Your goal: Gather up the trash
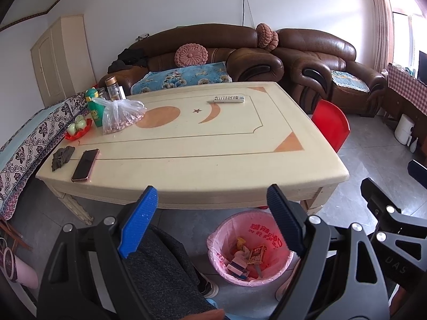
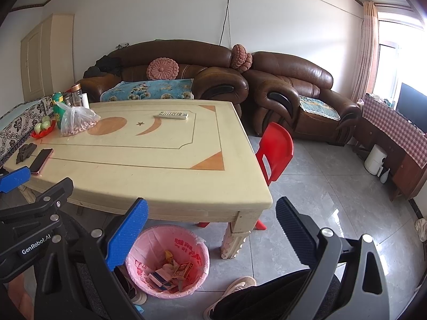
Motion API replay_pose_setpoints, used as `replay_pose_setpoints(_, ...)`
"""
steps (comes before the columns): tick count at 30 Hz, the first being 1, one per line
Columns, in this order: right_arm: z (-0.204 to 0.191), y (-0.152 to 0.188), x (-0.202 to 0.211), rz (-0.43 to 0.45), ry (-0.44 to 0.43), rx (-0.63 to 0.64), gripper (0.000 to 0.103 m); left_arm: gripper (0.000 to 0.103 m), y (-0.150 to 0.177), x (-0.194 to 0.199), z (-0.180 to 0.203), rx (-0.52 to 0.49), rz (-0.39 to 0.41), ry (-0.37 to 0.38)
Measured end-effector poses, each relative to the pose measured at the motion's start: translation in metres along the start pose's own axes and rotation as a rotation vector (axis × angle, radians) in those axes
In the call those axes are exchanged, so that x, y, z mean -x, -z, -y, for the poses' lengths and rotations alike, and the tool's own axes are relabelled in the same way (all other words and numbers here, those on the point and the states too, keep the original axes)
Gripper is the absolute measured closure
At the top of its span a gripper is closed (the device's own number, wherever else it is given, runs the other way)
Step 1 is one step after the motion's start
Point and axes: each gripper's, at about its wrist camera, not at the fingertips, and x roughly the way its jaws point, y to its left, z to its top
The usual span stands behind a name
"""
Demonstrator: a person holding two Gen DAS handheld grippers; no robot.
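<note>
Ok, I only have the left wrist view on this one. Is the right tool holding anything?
Observer: No. The right tool is open, with nothing between its fingers.
Operator: And the red chair, is its back solid?
Observer: No, the chair has a slot cut through its back.
Operator: Any marking on the left tool?
Observer: Yes, the left tool has a label on its side reading GenRobot.AI.

Brown leather sofa (image 1: 202, 50) behind cream table (image 1: 186, 144)
</note>
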Motion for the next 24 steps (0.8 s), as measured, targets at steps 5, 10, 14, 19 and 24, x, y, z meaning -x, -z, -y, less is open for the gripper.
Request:
replay_pose_setpoints(5, 0.0004, 0.001, -0.0005, -0.002, 0.001, 0.0, 0.009, 0.021, -0.0012, -0.001, -0.0021, 0.008, -0.004, -0.002)
replay_pose_setpoints(10, 0.0006, 0.0007, -0.0011, -0.002, 0.0, 0.001, 0.009, 0.021, -0.0005, -0.0028, -0.0023, 0.004, -0.012, 0.004)
replay_pose_setpoints(14, 0.0004, 0.0005, -0.001, -0.002, 0.001, 0.001, 0.009, 0.021, -0.0003, -0.004, -0.0019, -0.001, -0.015, 0.006)
replay_pose_setpoints(19, 0.0014, 0.0015, -0.0017, -0.005, 0.002, 0.002, 0.009, 0.021, 0.0002, -0.0044, -0.0029, 0.006, -0.015, 0.013)
replay_pose_setpoints(24, 0.003, 0.0024, -0.0021, 0.0, 0.005, 0.003, 0.009, 0.021, 0.0015, -0.0039, -0.0041, 0.008, -0.003, 0.024)
